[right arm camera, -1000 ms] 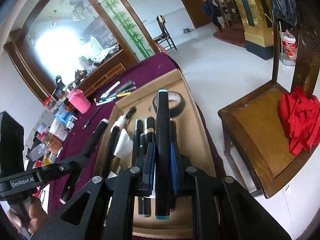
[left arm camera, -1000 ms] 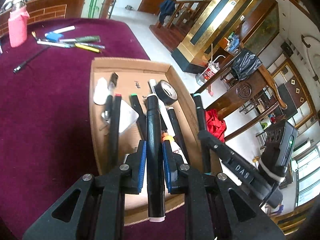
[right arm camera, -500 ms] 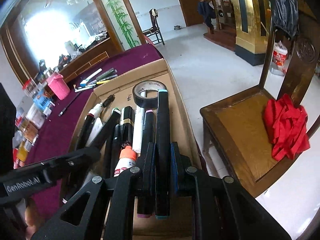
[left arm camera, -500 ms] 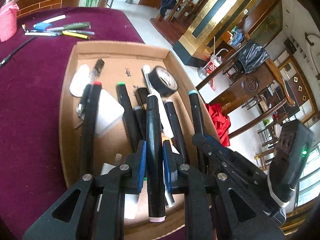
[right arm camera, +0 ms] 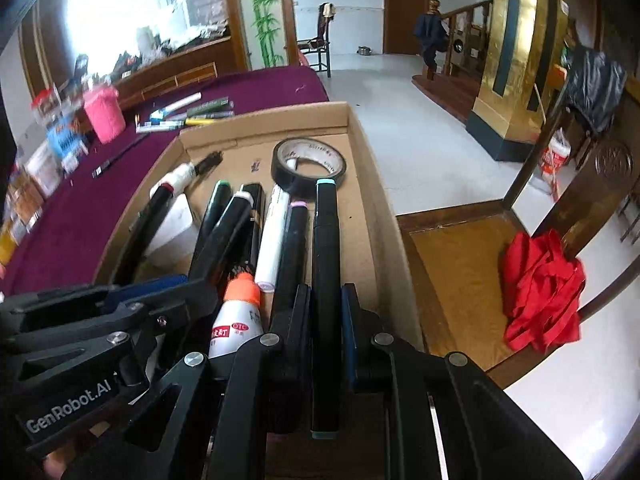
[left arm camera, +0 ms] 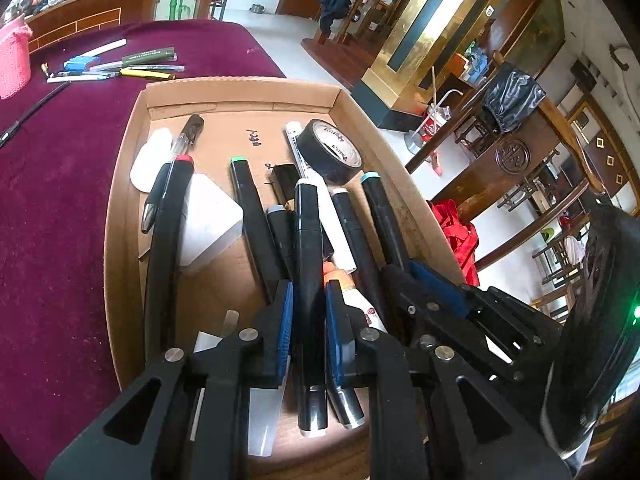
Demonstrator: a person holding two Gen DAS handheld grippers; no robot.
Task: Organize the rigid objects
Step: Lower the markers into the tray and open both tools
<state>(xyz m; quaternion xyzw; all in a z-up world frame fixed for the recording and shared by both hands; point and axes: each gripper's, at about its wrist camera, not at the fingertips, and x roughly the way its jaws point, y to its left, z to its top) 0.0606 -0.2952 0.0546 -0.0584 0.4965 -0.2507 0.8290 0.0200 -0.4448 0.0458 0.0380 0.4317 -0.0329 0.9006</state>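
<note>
The left claw (left arm camera: 308, 312) is clamped on a black marker (left arm camera: 309, 264) that runs lengthways between its blue pads, its far end over the cardboard tray (left arm camera: 240, 88) and its near end sticking out behind the pads. The right claw (right arm camera: 326, 320) is closed just as tightly on a second black marker with teal end caps (right arm camera: 326, 240), which lies along the tray's right wall.

Both markers are low over the near half of the tray, among the things already in it: a roll of black tape (left arm camera: 330, 150) at the far right, a white marker (right arm camera: 274, 236) beside it, several more black markers side by side, a tube with an orange cap (right arm camera: 240, 308) between the two claws, a white block (left arm camera: 208, 224) on the left and a pen (left arm camera: 176, 160) near the far left corner. Whether either held marker touches the tray floor cannot be told.

The tray sits at the right edge of the counter (left arm camera: 60, 200), which is covered in dark red cloth. Far off on the cloth lies a small group of loose pens (left arm camera: 120, 66), with a pink basket (right arm camera: 105, 114) to their left. Off the counter to the right stands a wooden chair (right arm camera: 460, 260) with a red cloth (right arm camera: 544, 292) on its seat.
</note>
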